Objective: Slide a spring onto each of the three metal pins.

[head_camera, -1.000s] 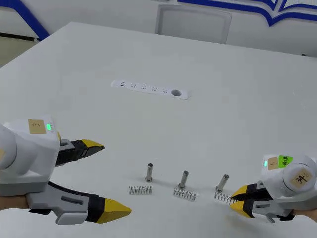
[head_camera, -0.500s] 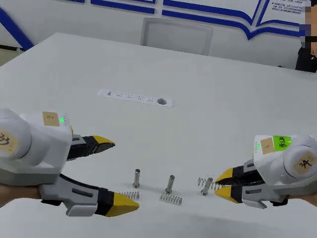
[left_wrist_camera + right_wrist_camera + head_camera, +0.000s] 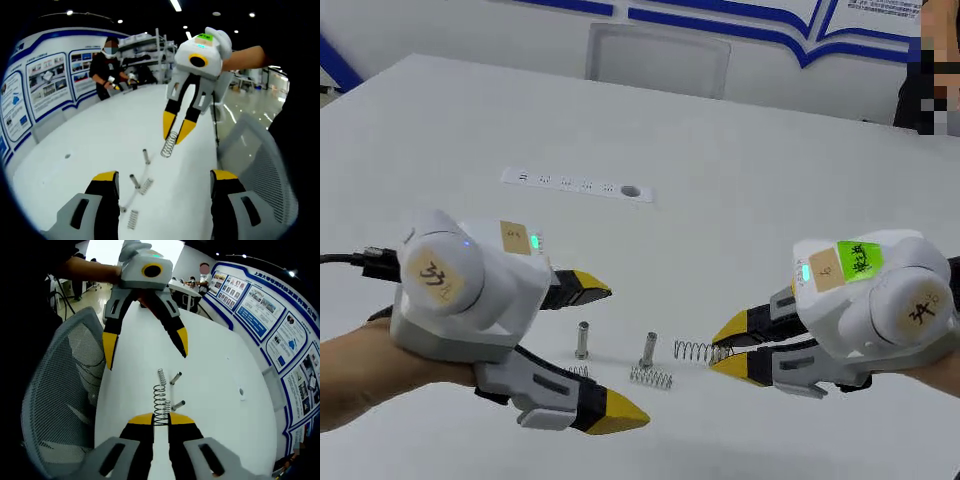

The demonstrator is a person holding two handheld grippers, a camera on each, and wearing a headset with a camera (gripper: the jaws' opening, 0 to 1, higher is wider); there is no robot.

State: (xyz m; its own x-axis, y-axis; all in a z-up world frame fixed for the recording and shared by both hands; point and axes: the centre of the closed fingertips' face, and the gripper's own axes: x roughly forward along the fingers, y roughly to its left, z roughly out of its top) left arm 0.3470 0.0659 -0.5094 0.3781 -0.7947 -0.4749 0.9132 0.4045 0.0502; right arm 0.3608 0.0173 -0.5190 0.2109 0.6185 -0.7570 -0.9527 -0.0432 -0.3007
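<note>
Two short metal pins [image 3: 583,338] [image 3: 648,350] stand upright on the white table [image 3: 740,190]. My right gripper [image 3: 725,348] is shut on the end of a spring [image 3: 695,350], which sticks out level toward the pins and hangs above the table. The right gripper view has that spring [image 3: 159,400] rising from my shut jaws, with two pins [image 3: 176,378] [image 3: 178,404] beyond. My left gripper [image 3: 605,350] is open, its jaws either side of the leftmost pin. Two loose springs [image 3: 651,378] [image 3: 132,219] lie by the pins. In the left gripper view the right gripper [image 3: 176,134] hangs over three pins.
A white power strip [image 3: 575,184] lies further back on the table. A grey chair [image 3: 658,58] stands at the far edge. A mesh chair [image 3: 60,390] sits close to the near edge. A person [image 3: 107,70] stands beyond the table.
My right gripper has lifted the rightmost spring off the table and carried it left toward the pins. My left gripper has come in closer around the leftmost pin.
</note>
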